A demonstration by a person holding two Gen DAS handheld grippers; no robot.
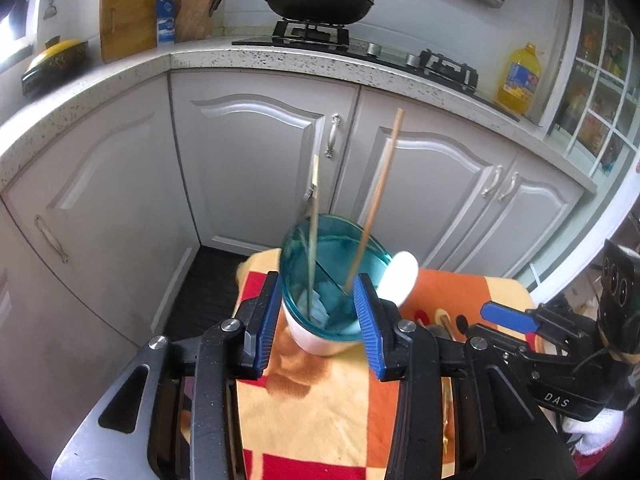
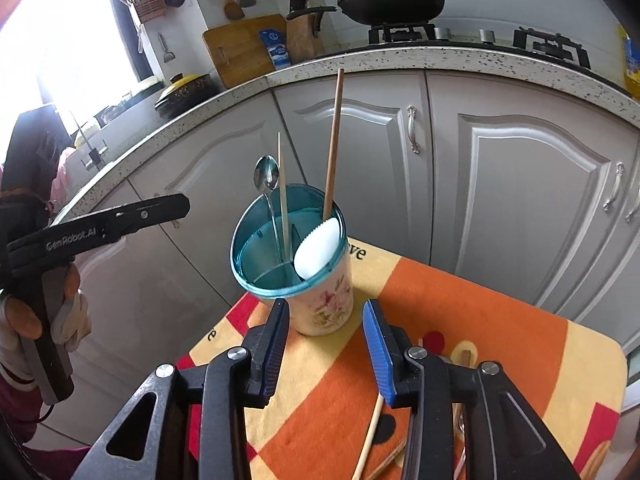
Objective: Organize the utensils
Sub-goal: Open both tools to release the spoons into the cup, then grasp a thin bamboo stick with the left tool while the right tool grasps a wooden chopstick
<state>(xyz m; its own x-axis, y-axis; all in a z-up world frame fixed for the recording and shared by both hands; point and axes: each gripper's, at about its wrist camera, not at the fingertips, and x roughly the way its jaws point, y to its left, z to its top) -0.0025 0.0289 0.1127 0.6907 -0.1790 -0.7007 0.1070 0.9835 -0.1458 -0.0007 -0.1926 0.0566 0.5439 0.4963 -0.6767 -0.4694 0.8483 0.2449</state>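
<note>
A floral cup holder (image 2: 324, 304) with a teal divided insert (image 1: 332, 272) stands on a colourful cloth. In it are a tall wooden chopstick (image 2: 334, 140), a thin pale chopstick (image 2: 283, 192), a metal spoon (image 2: 266, 176) and a white plastic spoon (image 2: 318, 252). My left gripper (image 1: 320, 324) is open just short of the holder, its pads clear of it. My right gripper (image 2: 326, 348) is open in front of the holder with nothing between its pads. Loose chopsticks (image 2: 370, 440) lie on the cloth under the right gripper.
The cloth-covered table (image 2: 500, 340) stands before white cabinets (image 1: 260, 160) and a speckled counter (image 2: 400, 60). A wok (image 1: 318, 0), cutting board (image 1: 128, 20), knife block (image 2: 304, 36) and oil bottle (image 1: 520, 76) sit on the counter. A gloved hand (image 2: 68, 320) holds the left gripper.
</note>
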